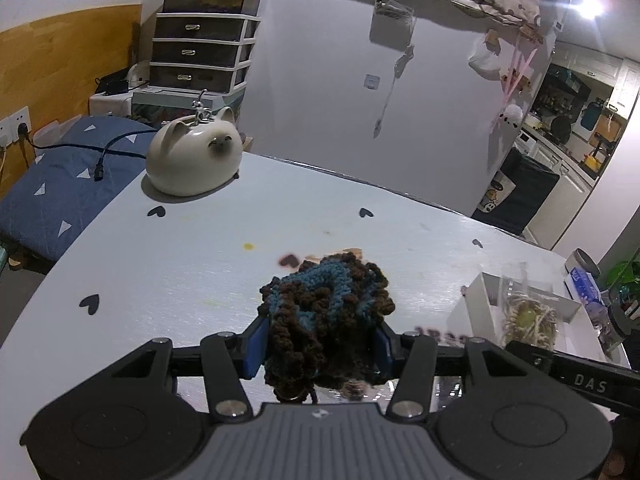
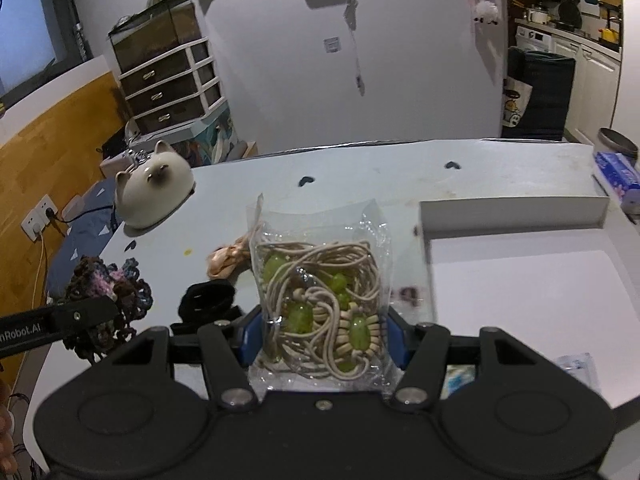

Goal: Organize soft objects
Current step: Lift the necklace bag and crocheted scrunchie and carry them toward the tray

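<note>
My left gripper (image 1: 318, 346) is shut on a brown and blue crocheted scrunchie (image 1: 326, 312) and holds it above the white table (image 1: 192, 264). The scrunchie also shows at the left of the right wrist view (image 2: 108, 300). My right gripper (image 2: 322, 334) is shut on a clear bag of beige cords with green beads (image 2: 320, 304), held above the table just left of the white box (image 2: 516, 280). The bag also shows in the left wrist view (image 1: 528, 316). A black hair band (image 2: 208, 300) and a peach cloth piece (image 2: 228, 260) lie on the table.
A white ceramic cat (image 1: 196, 156) stands at the table's far left corner. A tissue pack (image 2: 616, 178) and a tin (image 2: 618, 142) sit at the far right. A drawer unit (image 1: 202, 54) and a bed (image 1: 60, 184) are beyond the table.
</note>
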`<move>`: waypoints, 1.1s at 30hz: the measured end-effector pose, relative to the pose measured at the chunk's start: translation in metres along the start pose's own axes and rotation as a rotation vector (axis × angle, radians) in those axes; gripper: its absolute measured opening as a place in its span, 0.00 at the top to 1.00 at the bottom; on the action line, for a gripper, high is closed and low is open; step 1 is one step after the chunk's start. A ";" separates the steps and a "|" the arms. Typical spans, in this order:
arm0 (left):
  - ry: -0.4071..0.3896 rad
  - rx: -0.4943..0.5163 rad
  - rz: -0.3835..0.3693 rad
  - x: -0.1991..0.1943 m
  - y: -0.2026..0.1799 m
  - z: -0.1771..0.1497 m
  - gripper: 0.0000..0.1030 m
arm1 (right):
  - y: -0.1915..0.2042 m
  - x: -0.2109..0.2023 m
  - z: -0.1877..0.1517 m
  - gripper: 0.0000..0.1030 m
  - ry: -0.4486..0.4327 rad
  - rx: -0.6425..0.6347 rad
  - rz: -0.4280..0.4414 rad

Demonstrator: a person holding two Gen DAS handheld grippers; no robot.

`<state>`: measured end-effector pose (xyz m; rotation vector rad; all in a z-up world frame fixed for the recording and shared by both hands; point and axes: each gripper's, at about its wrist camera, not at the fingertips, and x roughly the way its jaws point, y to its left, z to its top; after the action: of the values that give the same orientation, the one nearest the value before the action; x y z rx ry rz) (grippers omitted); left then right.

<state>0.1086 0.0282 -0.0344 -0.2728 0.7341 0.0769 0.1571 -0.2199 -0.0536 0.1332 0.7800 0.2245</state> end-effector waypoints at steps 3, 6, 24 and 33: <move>-0.001 -0.006 -0.002 -0.002 -0.014 -0.001 0.49 | -0.018 -0.010 0.002 0.41 -0.008 0.005 -0.016; -0.004 -0.002 -0.008 -0.004 -0.034 -0.003 0.49 | -0.039 -0.018 0.005 0.41 -0.014 0.015 -0.020; 0.017 0.080 -0.091 0.013 -0.179 -0.024 0.49 | -0.172 -0.048 0.015 0.41 -0.015 0.048 -0.045; 0.038 0.122 -0.149 0.032 -0.245 -0.032 0.49 | -0.235 -0.056 0.017 0.41 -0.008 0.081 -0.080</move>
<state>0.1517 -0.2174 -0.0254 -0.2125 0.7511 -0.1143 0.1656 -0.4622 -0.0508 0.1786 0.7852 0.1167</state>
